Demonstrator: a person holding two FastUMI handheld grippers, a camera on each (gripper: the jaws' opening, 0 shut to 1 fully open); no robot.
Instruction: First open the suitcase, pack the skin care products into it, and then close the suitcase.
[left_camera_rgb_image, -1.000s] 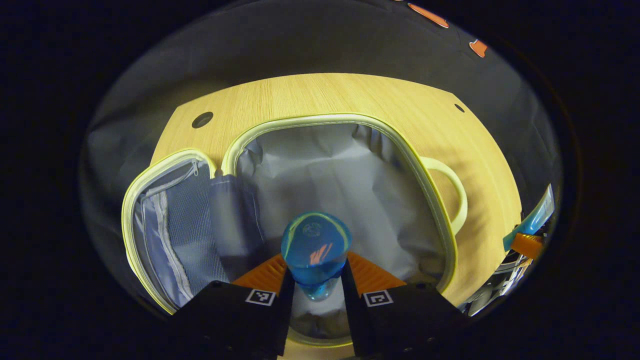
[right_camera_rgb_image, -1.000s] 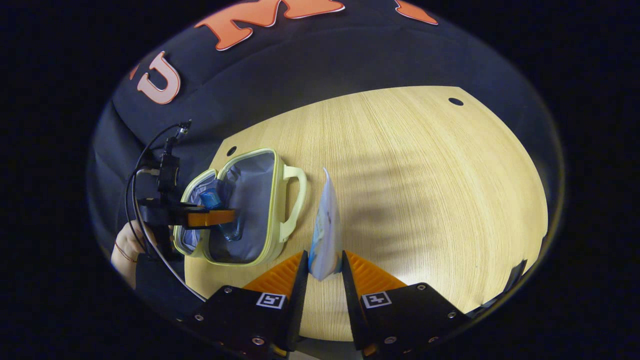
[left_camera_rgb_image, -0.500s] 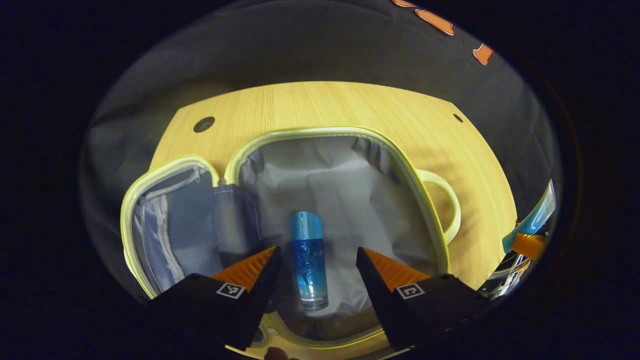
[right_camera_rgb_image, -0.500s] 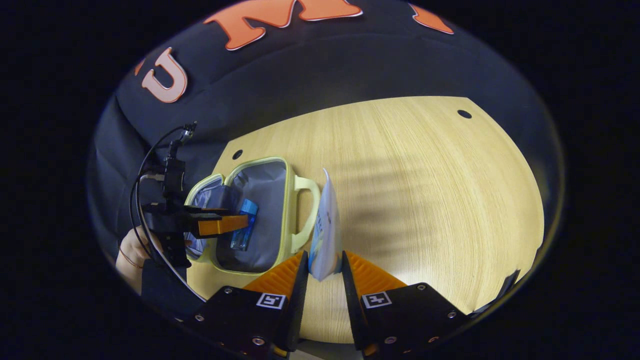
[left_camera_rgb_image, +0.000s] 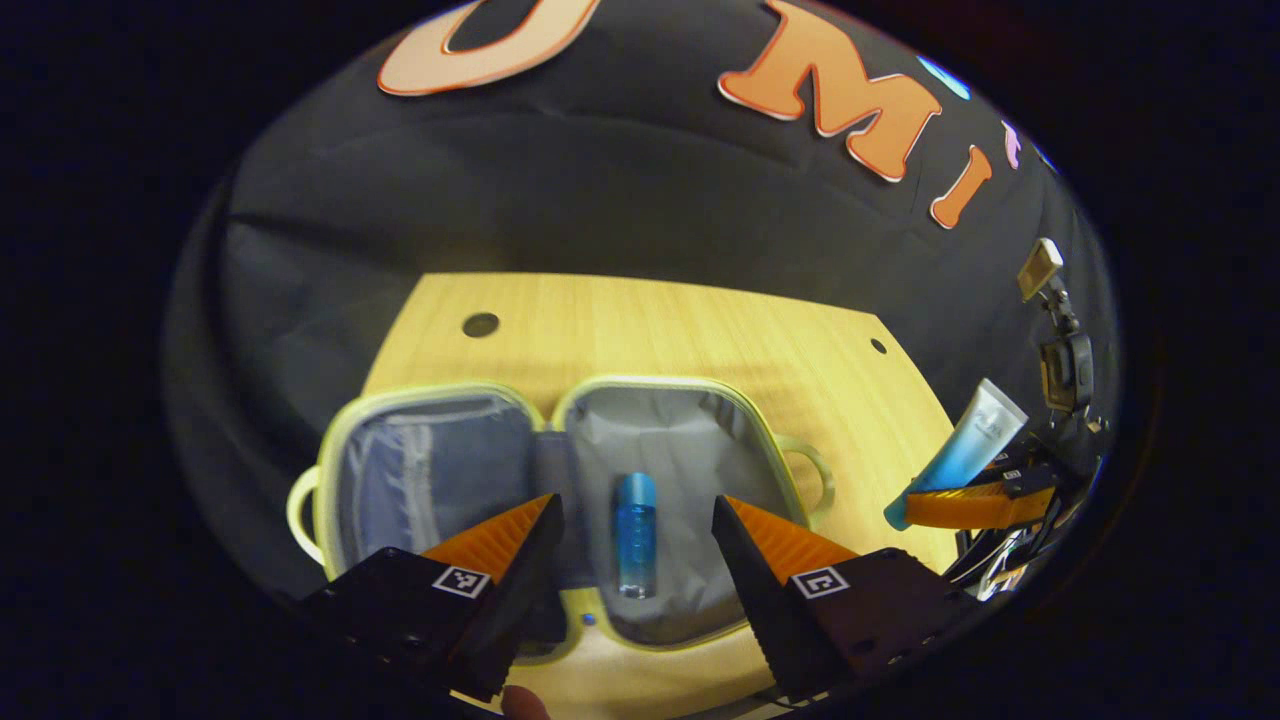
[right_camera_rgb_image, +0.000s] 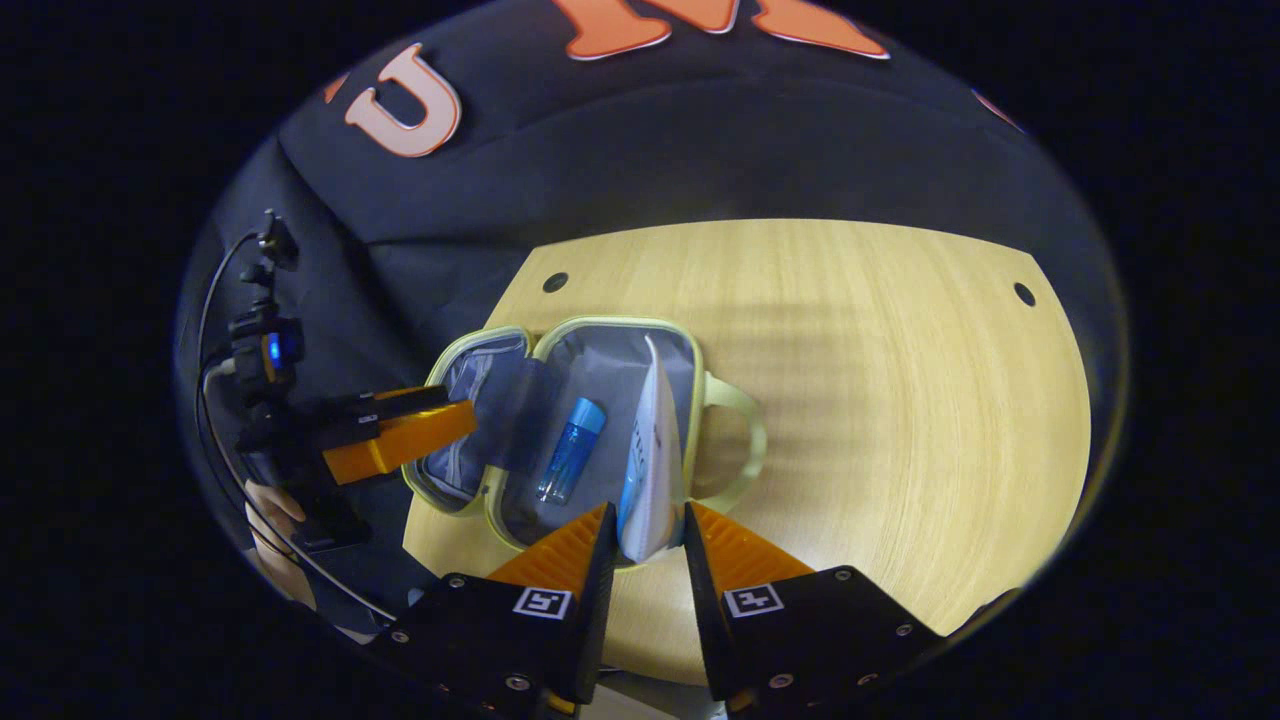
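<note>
A small pale-green suitcase (left_camera_rgb_image: 470, 392) lies open flat on the wooden table (left_camera_rgb_image: 700, 330), grey lining up. A blue bottle (left_camera_rgb_image: 635, 535) lies in its right half (right_camera_rgb_image: 572, 462). My left gripper (left_camera_rgb_image: 635, 545) hangs open above and in front of the bottle, touching nothing; it also shows at the left of the right gripper view (right_camera_rgb_image: 400, 445). My right gripper (right_camera_rgb_image: 645, 545) is shut on a white-and-blue tube (right_camera_rgb_image: 655, 470), held upright over the suitcase's right side (right_camera_rgb_image: 690, 400). That tube (left_camera_rgb_image: 965, 445) and gripper also show at the right of the left gripper view.
The suitcase has a handle (right_camera_rgb_image: 745, 450) on its right edge and another (left_camera_rgb_image: 297, 510) on its left. The lid half carries a mesh zip pocket (left_camera_rgb_image: 400, 480). Bare table (right_camera_rgb_image: 900, 420) stretches right of the case. A hand (right_camera_rgb_image: 265, 500) holds the left gripper.
The left gripper let go of the blue bottle, which now lies in the suitcase, and pulled back and up. The right gripper carried the tube left, over the suitcase.
</note>
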